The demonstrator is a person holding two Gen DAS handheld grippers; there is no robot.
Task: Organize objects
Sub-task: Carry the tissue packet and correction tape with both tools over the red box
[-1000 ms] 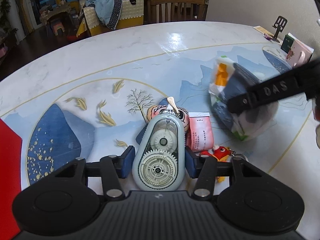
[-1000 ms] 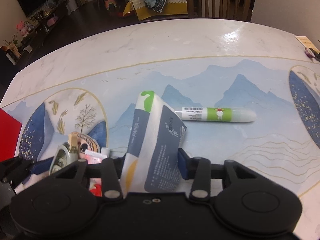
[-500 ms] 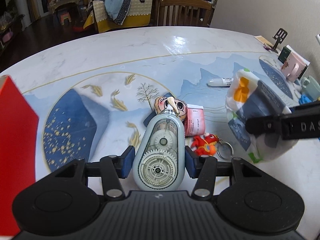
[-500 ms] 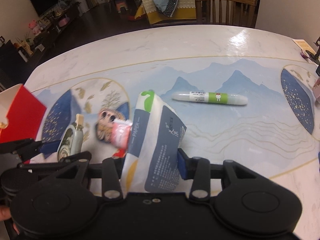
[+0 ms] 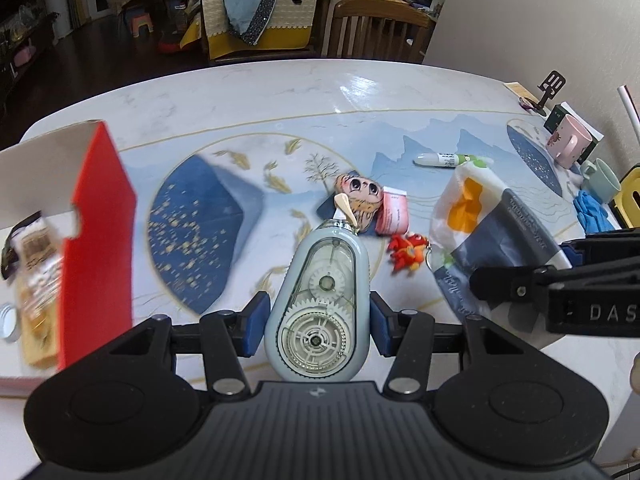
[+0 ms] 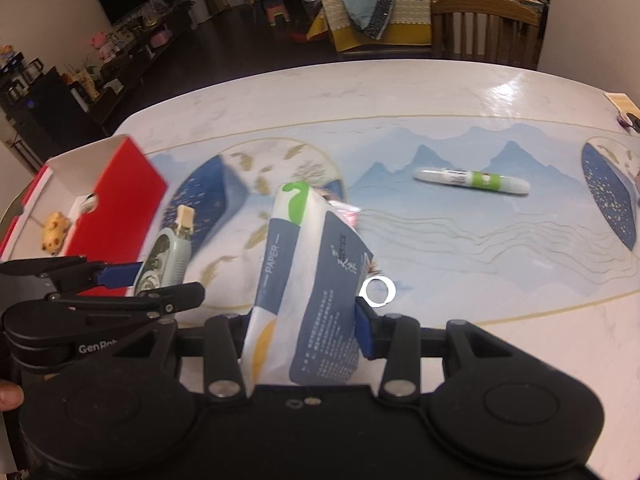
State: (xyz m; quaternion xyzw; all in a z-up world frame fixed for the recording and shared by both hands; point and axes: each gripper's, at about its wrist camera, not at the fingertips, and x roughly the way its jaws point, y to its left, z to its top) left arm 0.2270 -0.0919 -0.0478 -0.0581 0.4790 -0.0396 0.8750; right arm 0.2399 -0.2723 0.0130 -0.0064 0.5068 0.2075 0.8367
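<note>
**Two items in hand, four still on the desk, box partly filled**

Status. The left gripper (image 5: 318, 316) is clamped on a correction tape dispenser (image 5: 320, 308), held clear of the desk (image 5: 248, 92) with its tip pointing forward. The right gripper (image 6: 304, 336) is clamped on a tissue pack (image 6: 308, 292), also carried above the surface. Both sit at the near side of the desk, the left one just beside the red box (image 5: 98, 240).

Done. The red box, open-topped, already holds at least a snack packet (image 5: 36, 264) and what looks like a small round lid; the right wrist view shows a cookie-like item (image 6: 54, 232) inside. I judge that sorting into this box is under way.

Outstanding. Still lying on the desk: a green-and-white marker (image 6: 472, 180), a cartoon-face item (image 5: 358, 198), a pink sachet (image 5: 394, 216) touching it, and a red toy keychain (image 5: 406, 252) just beside those. The two carried items are not yet deposited.

Clearance. The box wall rises at the left gripper's left; the dispenser must clear its rim. The two grippers are close together and could foul each other. Mugs (image 5: 570, 146) and clutter crowd the far right edge; the middle and far desk offer open room. The near desk edge is hidden beneath the grippers.
</note>
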